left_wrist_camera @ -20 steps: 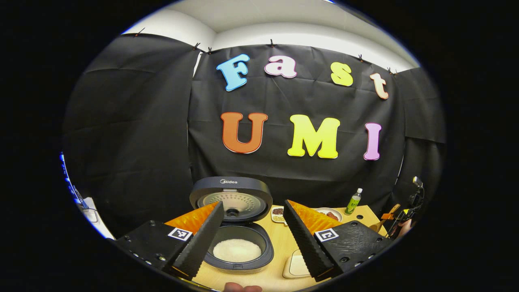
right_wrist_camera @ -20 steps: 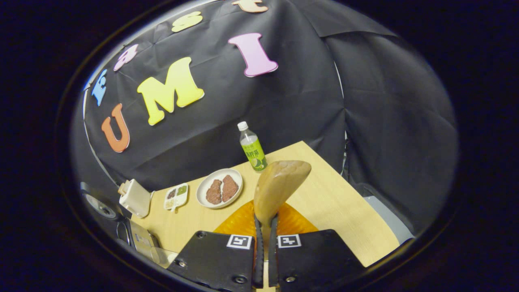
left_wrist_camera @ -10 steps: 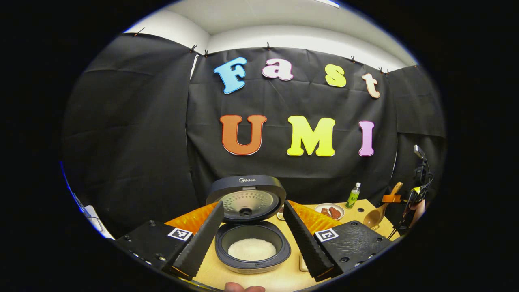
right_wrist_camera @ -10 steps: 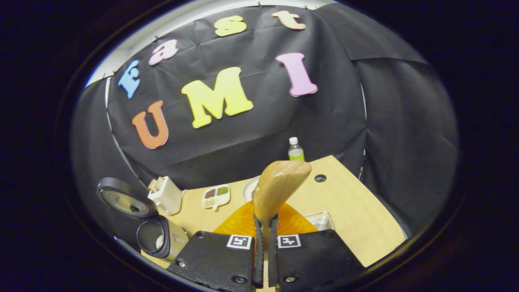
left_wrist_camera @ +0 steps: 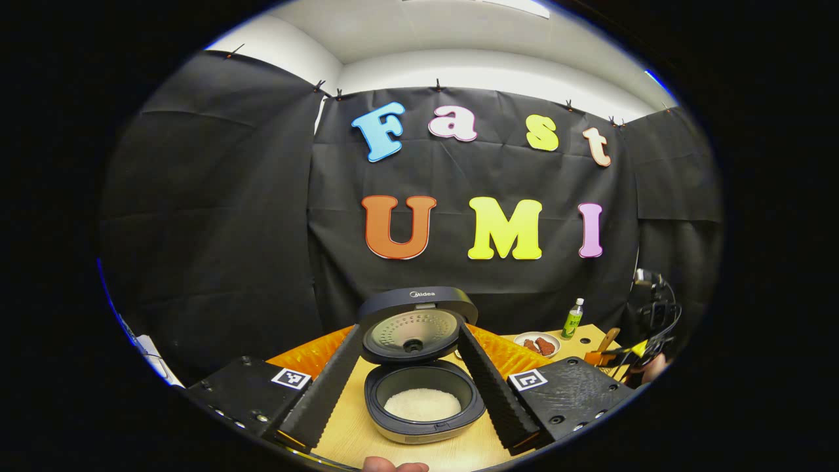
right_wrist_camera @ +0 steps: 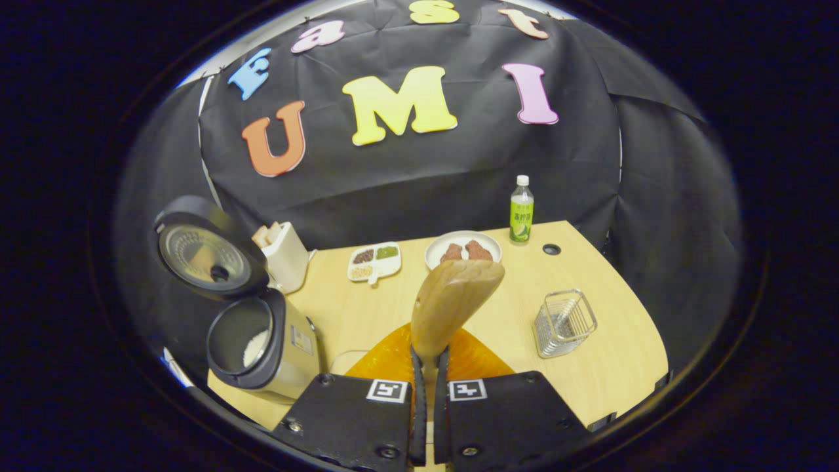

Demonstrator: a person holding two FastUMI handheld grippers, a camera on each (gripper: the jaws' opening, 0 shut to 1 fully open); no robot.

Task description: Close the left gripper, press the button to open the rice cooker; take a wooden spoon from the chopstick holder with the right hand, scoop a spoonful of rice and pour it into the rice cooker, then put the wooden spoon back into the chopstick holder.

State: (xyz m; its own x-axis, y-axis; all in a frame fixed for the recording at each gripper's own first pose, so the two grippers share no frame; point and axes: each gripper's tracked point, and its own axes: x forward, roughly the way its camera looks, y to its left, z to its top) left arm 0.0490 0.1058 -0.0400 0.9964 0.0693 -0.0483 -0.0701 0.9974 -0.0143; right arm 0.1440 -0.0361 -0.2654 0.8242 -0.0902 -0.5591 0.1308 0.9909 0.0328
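The rice cooker (left_wrist_camera: 423,400) stands open with its lid (left_wrist_camera: 417,321) raised and white rice (left_wrist_camera: 423,404) in the pot. My left gripper (left_wrist_camera: 409,331) is open, its fingers framing the cooker from a little in front. My right gripper (right_wrist_camera: 427,357) is shut on the handle of the wooden spoon (right_wrist_camera: 455,305), whose bowl points forward above the table; no rice shows on the wood facing me. In the right gripper view the cooker (right_wrist_camera: 262,341) sits at the lower left. An empty wire holder (right_wrist_camera: 565,321) stands to the right. Far right in the left gripper view are the right gripper (left_wrist_camera: 623,357) and the spoon (left_wrist_camera: 607,339).
On the wooden table (right_wrist_camera: 498,288) stand a white container (right_wrist_camera: 285,255) behind the cooker, a divided dish (right_wrist_camera: 375,261), a plate of meat (right_wrist_camera: 462,249) and a green bottle (right_wrist_camera: 521,210). A cable hole (right_wrist_camera: 552,249) lies near the bottle. The table's right edge curves close by the wire holder.
The right gripper, still holding the spoon, has turned left and tipped down, bringing the cooker and wire holder into its view. The left view shifted so the cooker sits centred between its open fingers.
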